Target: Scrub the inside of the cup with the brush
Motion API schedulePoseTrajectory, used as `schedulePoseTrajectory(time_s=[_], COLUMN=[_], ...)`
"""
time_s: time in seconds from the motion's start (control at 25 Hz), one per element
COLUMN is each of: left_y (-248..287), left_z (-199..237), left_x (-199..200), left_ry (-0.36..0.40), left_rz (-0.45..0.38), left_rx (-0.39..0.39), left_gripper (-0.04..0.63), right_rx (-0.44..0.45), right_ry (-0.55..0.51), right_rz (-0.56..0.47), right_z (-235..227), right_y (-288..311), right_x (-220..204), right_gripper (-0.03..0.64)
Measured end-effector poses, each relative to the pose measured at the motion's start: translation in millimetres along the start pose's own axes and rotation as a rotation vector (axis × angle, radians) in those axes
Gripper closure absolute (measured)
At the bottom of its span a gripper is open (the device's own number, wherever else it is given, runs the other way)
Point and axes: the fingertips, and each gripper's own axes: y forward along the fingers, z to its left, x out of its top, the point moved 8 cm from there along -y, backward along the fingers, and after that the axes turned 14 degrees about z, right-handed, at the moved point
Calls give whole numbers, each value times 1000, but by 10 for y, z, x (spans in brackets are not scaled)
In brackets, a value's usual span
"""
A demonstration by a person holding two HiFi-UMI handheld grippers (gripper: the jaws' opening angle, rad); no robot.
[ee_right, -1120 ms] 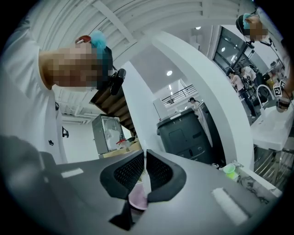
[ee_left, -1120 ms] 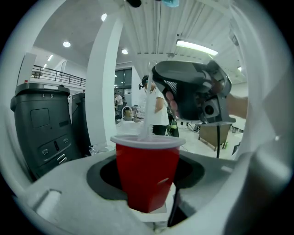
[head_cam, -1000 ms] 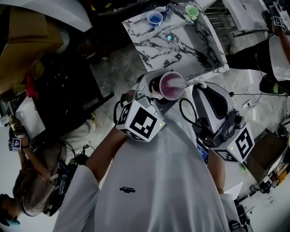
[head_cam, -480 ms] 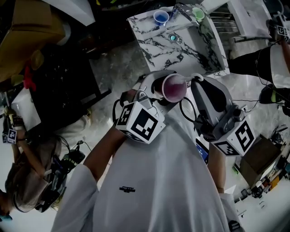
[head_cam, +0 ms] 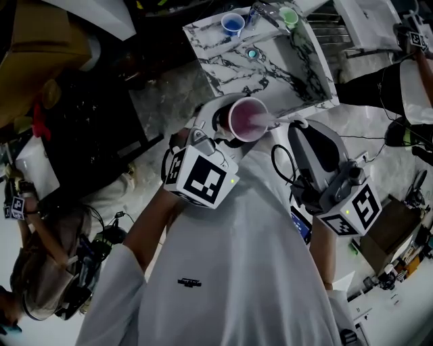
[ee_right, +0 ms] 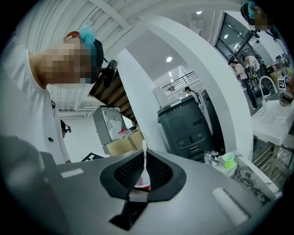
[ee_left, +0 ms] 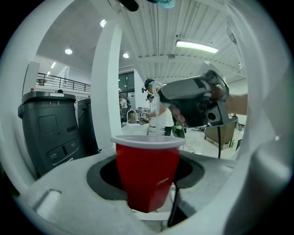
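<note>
- Marble-patterned tabletop (head_cam: 223,64) with a sunken sink fills the top of the head view. A blue cup (head_cam: 232,25) and a green cup (head_cam: 289,16) stand at its far edge, by the faucet (ee_right: 209,158).
- In the right gripper view, a dark grey bin (ee_right: 183,121) stands behind a white column.
- The left claw (ee_left: 148,183) is closed round the lower part of the red cup (ee_left: 147,156). One jaw is on each side, and the cup stands upright in that claw's own view.
- In the head view the cup is held in the air, just in front of the tabletop's near edge, with its open mouth towards the camera.
- The right claw (ee_right: 144,173) is narrowed tight on the thin white brush handle (ee_right: 144,158), which runs straight out between the jaws.
- The brush (head_cam: 267,121) crosses the cup's rim from the right. Its end shows as a pale blur inside the cup.
- The two claws are close together in front of the person's white shirt (head_cam: 237,270).
</note>
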Motion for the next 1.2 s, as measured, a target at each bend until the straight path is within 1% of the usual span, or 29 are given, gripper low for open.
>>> schedulePoseTrajectory(time_s=[0.16,0.44,0.64,0.8,0.96,1.2], left_y=[16,102,137,150,136,120], left_z=[18,-80,-143,-194,-215,-234], left_x=[13,26,55,86,97,75], left_ry=[2,22,47,52,50,47], left_rz=[1,10,20,12,6,11], left_rx=[10,-4,-11,-21,-10,-1], left_gripper=[337,337,337,337,337,337], right_rx=[16,73,84,72,50,-16], right_ry=[4,-5,-6,-26,-41,-61], right_rz=[4,3,-15,-34,-41,-20], right_z=[66,222,208,164,86,-25], right_y=[-37,0,36,85,106,15], right_x=[-38,-89,-53,12,33,-26], right_gripper=[594,592,592,592,594,594])
